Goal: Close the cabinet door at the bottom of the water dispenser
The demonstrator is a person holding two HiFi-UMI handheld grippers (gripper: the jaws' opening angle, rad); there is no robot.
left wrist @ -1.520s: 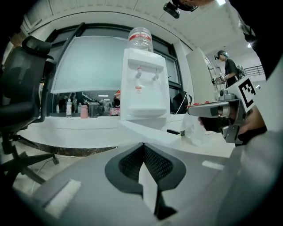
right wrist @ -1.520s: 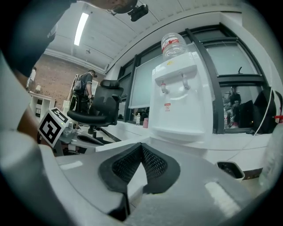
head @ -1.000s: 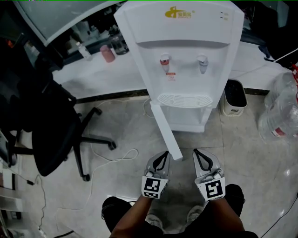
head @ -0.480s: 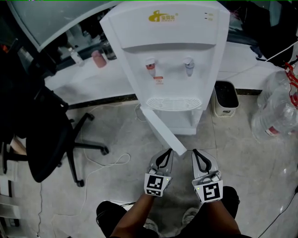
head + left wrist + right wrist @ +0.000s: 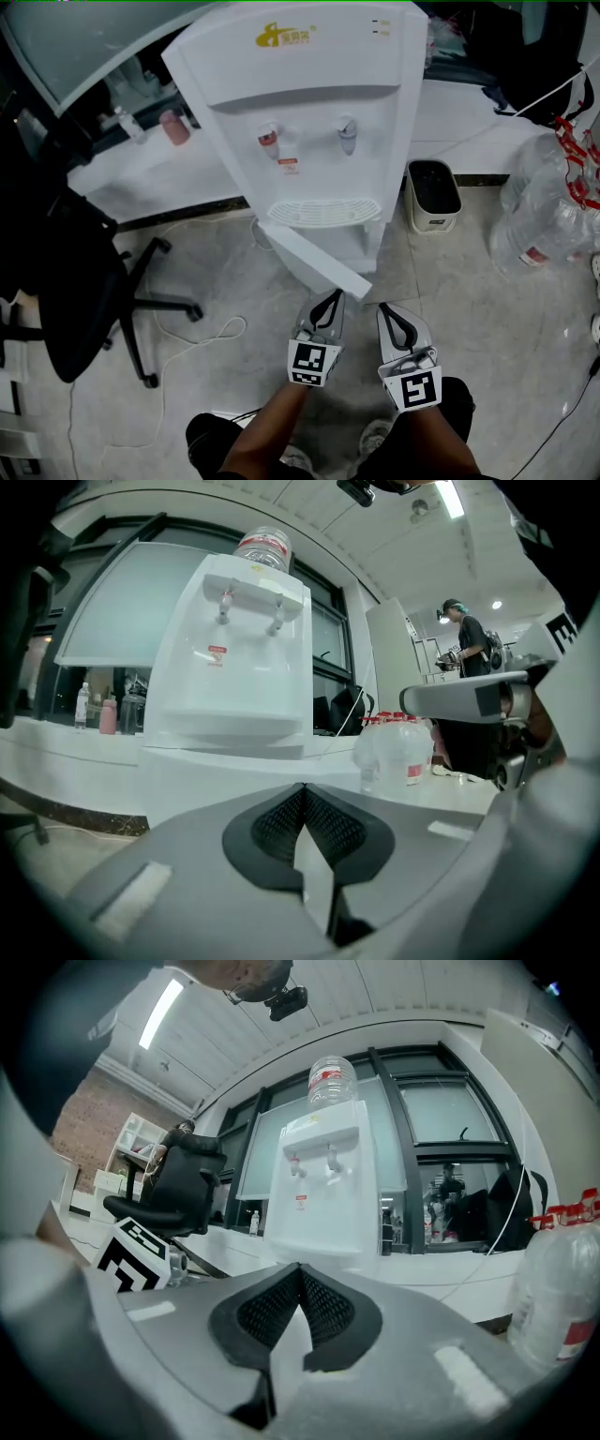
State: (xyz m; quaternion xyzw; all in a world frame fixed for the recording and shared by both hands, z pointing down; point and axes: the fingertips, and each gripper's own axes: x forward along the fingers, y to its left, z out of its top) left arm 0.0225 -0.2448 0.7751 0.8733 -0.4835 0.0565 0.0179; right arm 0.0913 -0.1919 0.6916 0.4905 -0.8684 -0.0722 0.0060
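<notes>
While the cabinet door (image 5: 314, 265) at the foot of the water dispenser (image 5: 300, 112) hangs wide open, its free edge just ahead of my left tongs (image 5: 328, 302), left tongs and right tongs (image 5: 387, 312) are both pinched together on nothing, the closing push not yet made.

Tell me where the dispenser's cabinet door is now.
In the head view, the cabinet door stands swung open at the base of the water dispenser, its free edge just ahead of the left tool.

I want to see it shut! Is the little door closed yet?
Not yet, nothing is done. The door stands wide open from the dispenser. The left gripper, jaws shut, is by its edge; the right gripper, also shut, sits beside. Pushing it closed is left.
</notes>
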